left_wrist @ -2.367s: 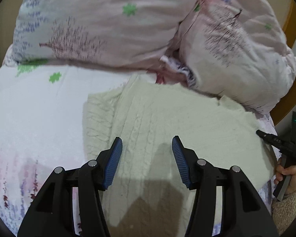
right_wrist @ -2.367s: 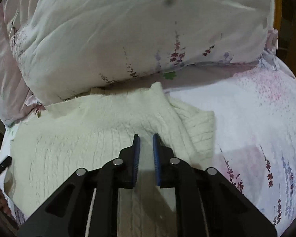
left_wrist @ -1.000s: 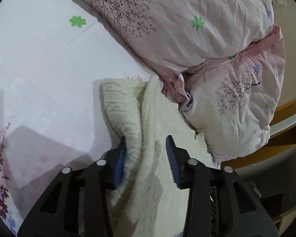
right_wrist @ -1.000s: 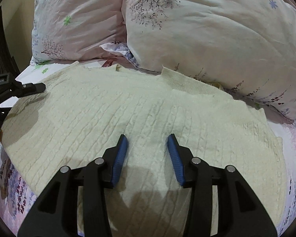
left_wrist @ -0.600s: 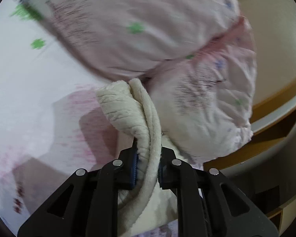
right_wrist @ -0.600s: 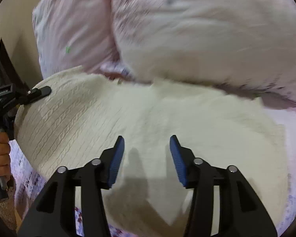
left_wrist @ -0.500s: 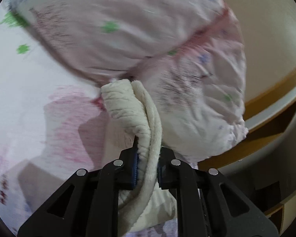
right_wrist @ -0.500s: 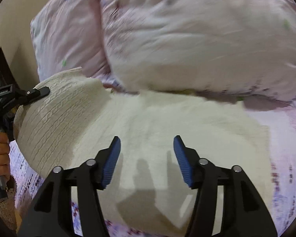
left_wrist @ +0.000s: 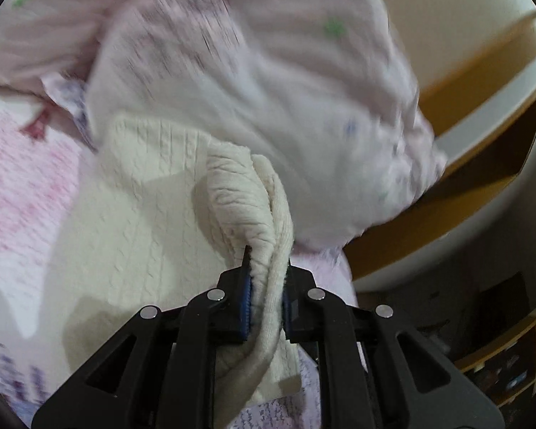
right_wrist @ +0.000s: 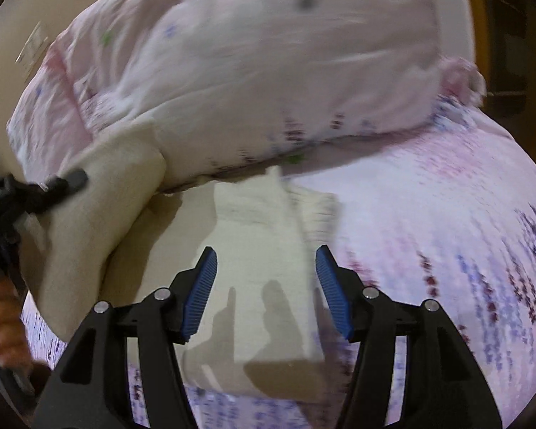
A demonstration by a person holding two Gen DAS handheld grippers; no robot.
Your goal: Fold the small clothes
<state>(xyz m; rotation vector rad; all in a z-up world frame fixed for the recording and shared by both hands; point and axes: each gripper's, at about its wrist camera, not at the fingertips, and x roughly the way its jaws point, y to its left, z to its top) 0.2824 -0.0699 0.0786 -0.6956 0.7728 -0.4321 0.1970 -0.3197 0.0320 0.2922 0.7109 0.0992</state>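
Observation:
A cream cable-knit sweater (left_wrist: 150, 214) lies on the bed, partly folded over itself. My left gripper (left_wrist: 266, 268) is shut on a bunched edge of the sweater (left_wrist: 246, 193) and holds it lifted above the flat part. In the right wrist view the sweater (right_wrist: 261, 250) lies below my right gripper (right_wrist: 266, 261), which is open and empty just above it. The left gripper (right_wrist: 68, 178) shows at the left edge there, carrying the raised fold (right_wrist: 100, 207).
Two large pink floral pillows (left_wrist: 268, 71) (right_wrist: 250, 60) press against the sweater's far side. The floral bedsheet (right_wrist: 446, 214) spreads to the right. A wooden bed frame (left_wrist: 482, 136) and dark floor lie beyond the mattress edge.
My left gripper has carried the pinched sweater edge up and across over the rest of the garment. My right gripper has opened wider and swung toward the sweater's right side.

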